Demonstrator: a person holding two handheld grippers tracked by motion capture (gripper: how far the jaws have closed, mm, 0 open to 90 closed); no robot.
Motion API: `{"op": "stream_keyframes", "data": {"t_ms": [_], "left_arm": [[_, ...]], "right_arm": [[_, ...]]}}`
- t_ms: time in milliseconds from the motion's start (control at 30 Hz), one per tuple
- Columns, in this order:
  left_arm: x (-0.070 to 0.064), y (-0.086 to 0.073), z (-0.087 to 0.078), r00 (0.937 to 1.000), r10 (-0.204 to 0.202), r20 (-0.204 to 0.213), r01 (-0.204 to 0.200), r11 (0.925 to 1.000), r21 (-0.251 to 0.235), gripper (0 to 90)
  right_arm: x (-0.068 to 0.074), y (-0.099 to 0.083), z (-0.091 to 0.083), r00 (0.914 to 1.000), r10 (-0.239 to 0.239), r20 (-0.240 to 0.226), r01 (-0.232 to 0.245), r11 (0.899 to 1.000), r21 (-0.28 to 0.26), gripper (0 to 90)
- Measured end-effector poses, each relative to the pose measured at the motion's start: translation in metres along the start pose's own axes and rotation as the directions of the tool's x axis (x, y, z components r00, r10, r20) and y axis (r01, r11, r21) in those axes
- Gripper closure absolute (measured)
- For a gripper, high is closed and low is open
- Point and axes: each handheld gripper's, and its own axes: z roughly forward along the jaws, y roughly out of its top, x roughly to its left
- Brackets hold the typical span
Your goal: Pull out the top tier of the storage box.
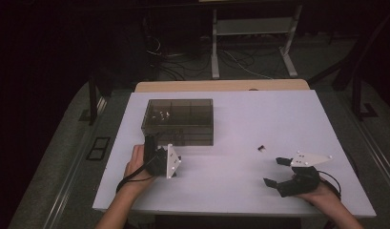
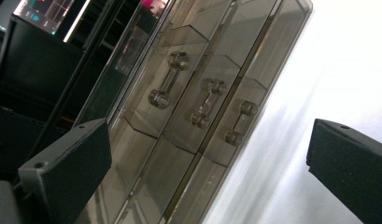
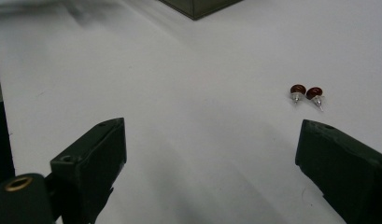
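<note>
Your left gripper (image 1: 176,160) sits jaws released just before the front face of the smoked drawer box (image 1: 178,121), toward the tabletop's (image 1: 240,191) left edge. Your right gripper (image 1: 274,171), jaws released and empty, rests near the front-right corner; two red stud earrings (image 3: 307,94) lie apart beyond it.

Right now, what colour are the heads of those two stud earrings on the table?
Dark red, on silvery posts. The stud earrings show best in the right gripper view, lying side by side on the white table.

No readable text, labels or numbers anywhere.
</note>
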Motion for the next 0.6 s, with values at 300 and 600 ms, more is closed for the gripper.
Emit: {"op": "stream_keyframes", "data": {"t_ms": [300, 600], "left_arm": [[-0.0033, 0.0005, 0.0009, 0.9965, 0.076, -0.036, -0.075, 0.9968, 0.026, 0.0], [-0.0060, 0.0017, 0.0022, 0.9876, 0.146, -0.057, -0.143, 0.9884, 0.050, 0.0]], "right_arm": [[0.0001, 0.0000, 0.0001, 1.0000, 0.000, 0.000, 0.000, 1.000, 0.001, 8.2], [0.0003, 0.0000, 0.0002, 1.0000, -0.001, -0.001, 0.001, 1.000, 0.002, 8.2]]}}
